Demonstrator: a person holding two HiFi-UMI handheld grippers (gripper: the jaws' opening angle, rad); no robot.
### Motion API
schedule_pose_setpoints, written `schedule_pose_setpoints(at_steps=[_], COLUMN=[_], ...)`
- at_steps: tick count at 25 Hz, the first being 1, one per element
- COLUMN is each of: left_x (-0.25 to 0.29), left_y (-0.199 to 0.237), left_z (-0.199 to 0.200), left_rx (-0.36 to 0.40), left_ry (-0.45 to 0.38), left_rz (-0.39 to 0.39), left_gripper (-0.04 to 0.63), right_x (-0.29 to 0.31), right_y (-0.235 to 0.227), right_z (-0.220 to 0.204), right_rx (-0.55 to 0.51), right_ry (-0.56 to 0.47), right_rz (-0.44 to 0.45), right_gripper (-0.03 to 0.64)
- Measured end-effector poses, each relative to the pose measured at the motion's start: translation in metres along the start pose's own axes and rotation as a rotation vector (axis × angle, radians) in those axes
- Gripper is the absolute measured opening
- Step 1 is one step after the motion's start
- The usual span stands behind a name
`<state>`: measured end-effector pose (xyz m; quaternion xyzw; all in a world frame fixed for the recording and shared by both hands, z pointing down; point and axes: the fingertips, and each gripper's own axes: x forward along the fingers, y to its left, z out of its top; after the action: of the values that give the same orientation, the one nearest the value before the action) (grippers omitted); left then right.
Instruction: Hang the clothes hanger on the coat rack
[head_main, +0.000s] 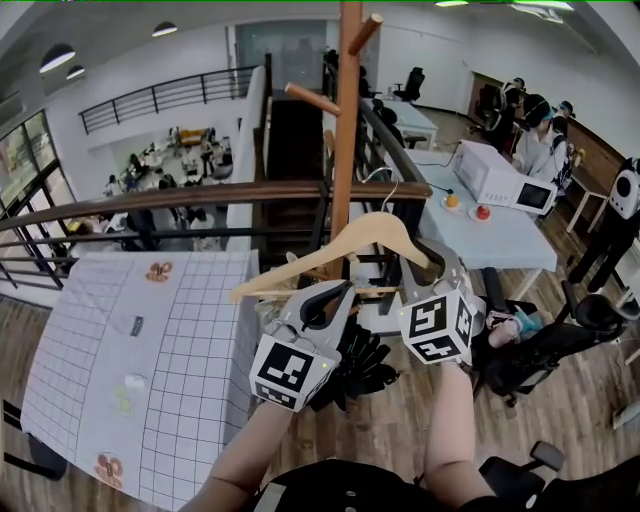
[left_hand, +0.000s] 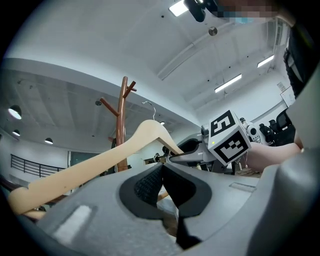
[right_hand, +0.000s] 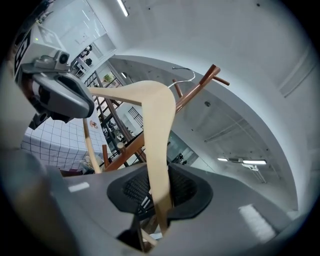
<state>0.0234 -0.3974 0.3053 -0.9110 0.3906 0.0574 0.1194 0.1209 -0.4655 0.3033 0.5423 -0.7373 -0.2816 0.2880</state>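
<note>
Right gripper view: right tool (right_hand: 157, 192) half-open, clamped on pale wooden clothes hanger (right_hand: 159, 117) arm | left tool (left_hand: 161, 172) nearly closed, pinching its lower bar | hanger just before brown wooden coat rack (head_main: 345, 120), unhung

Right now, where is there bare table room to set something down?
Bare: the white gridded table's right half, between the small objects and its right edge. Crowded: around the brown wooden coat rack and pale wooden hanger.

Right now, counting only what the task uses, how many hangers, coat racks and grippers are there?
Wooden hanger: 1
Coat rack: 1
Grippers: 2, the left gripper and the right gripper
Total: 4
</note>
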Motion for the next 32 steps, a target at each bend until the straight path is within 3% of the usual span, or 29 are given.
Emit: schedule_pose_setpoints(at_steps=[16, 32], left_x=[0.026, 0.048], left_y=[0.029, 0.034], left_z=[0.038, 0.061], left_rx=[0.013, 0.012], left_ry=[-0.067, -0.058], left_rz=[-0.013, -0.029], left_gripper=[0.002, 0.002], right_x=[0.019, 0.022], right_y=[-0.043, -0.089], right_z=[0.041, 0.071], right_rx=[-0.028, -0.064], right_ry=[-0.041, -0.055], right_rz=[-0.04, -0.075], right_gripper=[0.089, 0.089])
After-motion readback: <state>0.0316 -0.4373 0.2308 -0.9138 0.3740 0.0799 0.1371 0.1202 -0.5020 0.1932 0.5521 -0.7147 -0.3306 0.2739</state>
